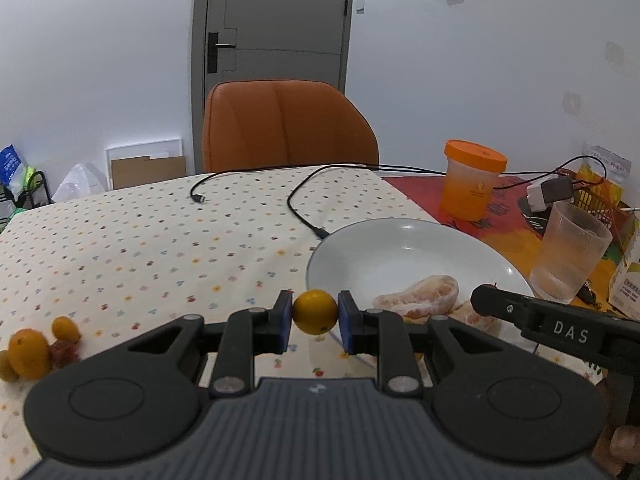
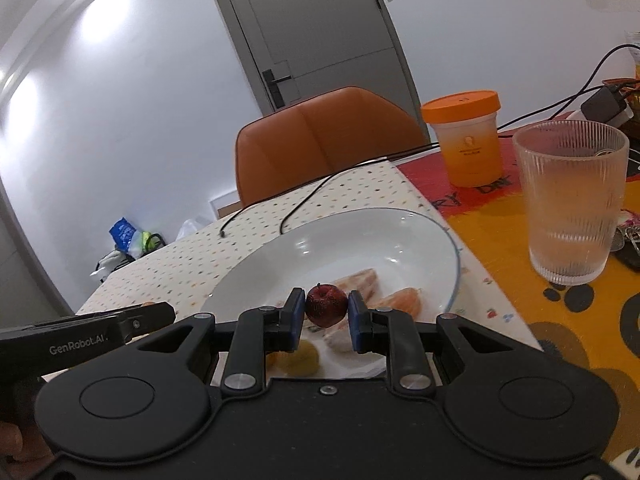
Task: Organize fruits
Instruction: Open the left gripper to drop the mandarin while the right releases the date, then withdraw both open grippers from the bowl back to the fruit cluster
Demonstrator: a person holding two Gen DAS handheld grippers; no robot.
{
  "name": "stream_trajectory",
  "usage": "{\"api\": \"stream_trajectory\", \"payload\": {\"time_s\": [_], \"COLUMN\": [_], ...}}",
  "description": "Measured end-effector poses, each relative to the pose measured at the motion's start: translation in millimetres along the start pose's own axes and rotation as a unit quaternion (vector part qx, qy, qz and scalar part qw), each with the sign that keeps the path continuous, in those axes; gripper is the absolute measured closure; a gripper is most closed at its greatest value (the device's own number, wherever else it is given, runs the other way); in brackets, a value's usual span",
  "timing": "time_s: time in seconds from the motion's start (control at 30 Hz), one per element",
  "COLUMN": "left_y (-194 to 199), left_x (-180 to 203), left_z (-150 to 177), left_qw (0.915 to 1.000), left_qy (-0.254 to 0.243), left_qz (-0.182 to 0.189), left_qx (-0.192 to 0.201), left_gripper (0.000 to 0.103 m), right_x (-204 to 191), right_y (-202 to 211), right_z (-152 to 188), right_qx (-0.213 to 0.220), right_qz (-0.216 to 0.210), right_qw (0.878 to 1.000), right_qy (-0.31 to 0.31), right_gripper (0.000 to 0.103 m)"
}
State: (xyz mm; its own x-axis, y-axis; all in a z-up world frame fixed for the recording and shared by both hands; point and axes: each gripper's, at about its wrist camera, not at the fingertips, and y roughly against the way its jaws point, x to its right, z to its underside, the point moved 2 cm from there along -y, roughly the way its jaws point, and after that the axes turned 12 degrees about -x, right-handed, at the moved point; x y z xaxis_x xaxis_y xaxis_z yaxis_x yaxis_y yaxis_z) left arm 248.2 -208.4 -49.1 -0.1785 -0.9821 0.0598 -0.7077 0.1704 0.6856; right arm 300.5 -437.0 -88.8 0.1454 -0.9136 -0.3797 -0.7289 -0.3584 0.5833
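Grippers, two: left gripper point(image 1: 315, 312) clamps one kumquat point(image 1: 315, 311), right gripper point(image 2: 327, 306) clamps one red fruit point(image 2: 327, 305), above one plate point(image 2: 400, 224) with peeled citrus pieces point(image 1: 420, 295).

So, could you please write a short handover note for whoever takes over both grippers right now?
Left gripper: jaws shut on a small orange fruit, at the near rim of the white plate.
Right gripper: jaws shut on a small dark red fruit, over the plate.
Done: peeled citrus segments lie on the plate.
Left: set both held fruits down, then collect the fruit cluster on the dotted tablecloth, to the left.
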Motion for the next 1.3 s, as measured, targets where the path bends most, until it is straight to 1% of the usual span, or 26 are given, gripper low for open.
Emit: {"api": "stream_trajectory", "payload": {"time_s": [0.23, 0.27, 0.33, 0.4, 0.53, 0.9, 1.07, 1.17, 1.3], "left_y": [-16, -18, -21, -23, -22, -4, 6, 13, 23], "left_x": [10, 11, 15, 18, 19, 1, -10, -16, -24], "left_z": [-6, -7, -7, -7, -7, -1, 2, 5, 7], "left_qw": [0.9999, 0.9999, 0.9997, 0.9996, 0.9996, 0.9999, 0.9998, 0.9998, 0.9996], "left_qy": [-0.006, -0.005, -0.008, -0.008, -0.006, 0.004, 0.013, 0.018, 0.028], "left_qz": [0.007, 0.010, 0.015, 0.018, 0.021, 0.002, -0.005, -0.007, -0.010], "left_qx": [-0.009, -0.012, -0.016, -0.019, -0.019, -0.016, -0.012, -0.010, -0.003], "left_gripper": [0.080, 0.080, 0.080, 0.080, 0.077, 0.075, 0.067, 0.063, 0.050], "right_x": [12, 13, 14, 16, 22, 15, 6, 1, -7], "right_y": [-10, -10, -9, -8, -5, -2, 0, 3, 5], "right_z": [-6, -7, -9, -10, -7, -2, -1, 0, 3], "right_qx": [-0.001, -0.001, 0.007, 0.007, 0.003, -0.003, -0.005, -0.004, -0.006], "right_qz": [0.007, 0.007, 0.013, 0.019, 0.023, 0.014, 0.011, 0.010, 0.011], "right_qw": [1.000, 1.000, 1.000, 1.000, 1.000, 1.000, 1.000, 1.000, 1.000], "right_qy": [-0.007, -0.005, -0.002, -0.003, -0.009, -0.014, -0.011, -0.007, -0.003], "right_gripper": [0.081, 0.080, 0.073, 0.073, 0.073, 0.073, 0.073, 0.070, 0.067]}}
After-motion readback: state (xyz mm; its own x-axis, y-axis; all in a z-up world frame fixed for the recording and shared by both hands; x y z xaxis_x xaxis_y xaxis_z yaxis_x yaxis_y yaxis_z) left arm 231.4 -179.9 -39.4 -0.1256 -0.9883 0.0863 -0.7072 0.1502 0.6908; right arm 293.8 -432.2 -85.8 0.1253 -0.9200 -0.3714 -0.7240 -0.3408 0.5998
